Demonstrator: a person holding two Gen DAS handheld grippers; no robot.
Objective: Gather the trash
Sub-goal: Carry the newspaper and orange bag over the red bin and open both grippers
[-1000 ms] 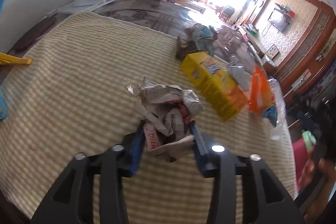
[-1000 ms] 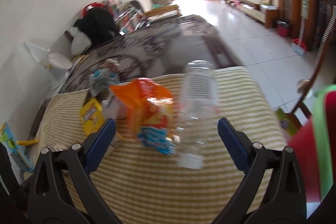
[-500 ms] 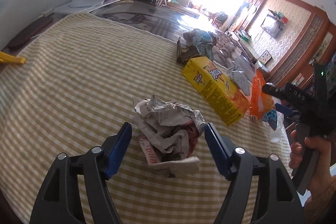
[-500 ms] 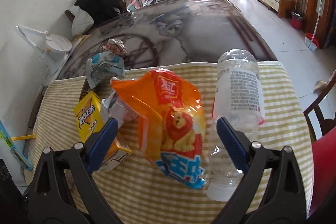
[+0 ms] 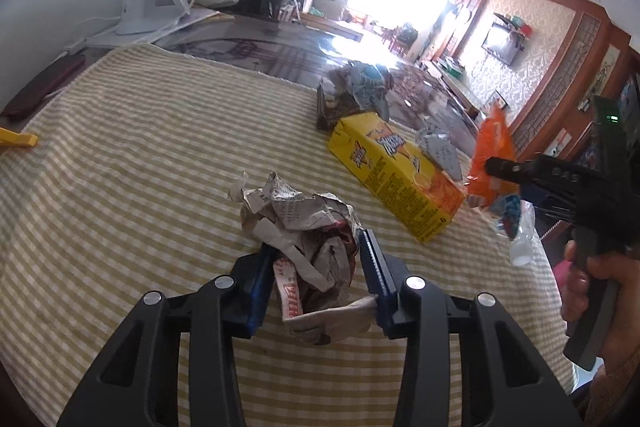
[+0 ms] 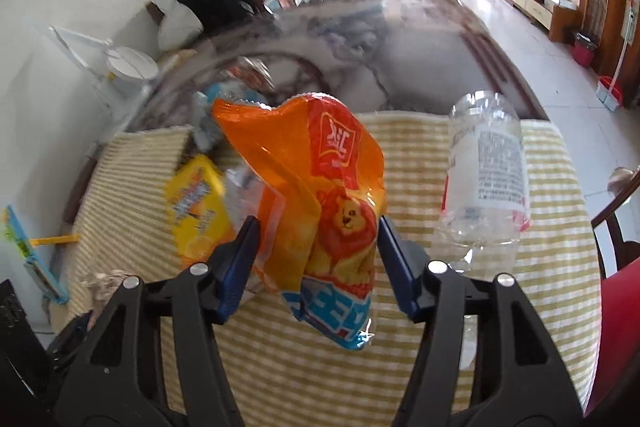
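Both grippers have closed in since the earlier frames. Left gripper (image 5: 316, 271) jaws are closing on the paper wad (image 5: 308, 227) lying between them on the cloth (image 5: 140, 155); right gripper (image 6: 318, 261) jaws are closing, seemingly pinching the upright orange bag (image 6: 320, 195) across its width.

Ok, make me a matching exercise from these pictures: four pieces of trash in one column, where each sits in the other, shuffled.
Things:
1. crumpled newspaper
2. orange snack bag
3. clear plastic bottle
4. yellow carton

Places:
A. lying on the striped cloth, right of the bag in the right wrist view
B. between the closing jaws of the left hand-held gripper
C. lying on the cloth beyond the newspaper
D. between the closing jaws of the right hand-held gripper

Pairs: 1-B, 2-D, 3-A, 4-C
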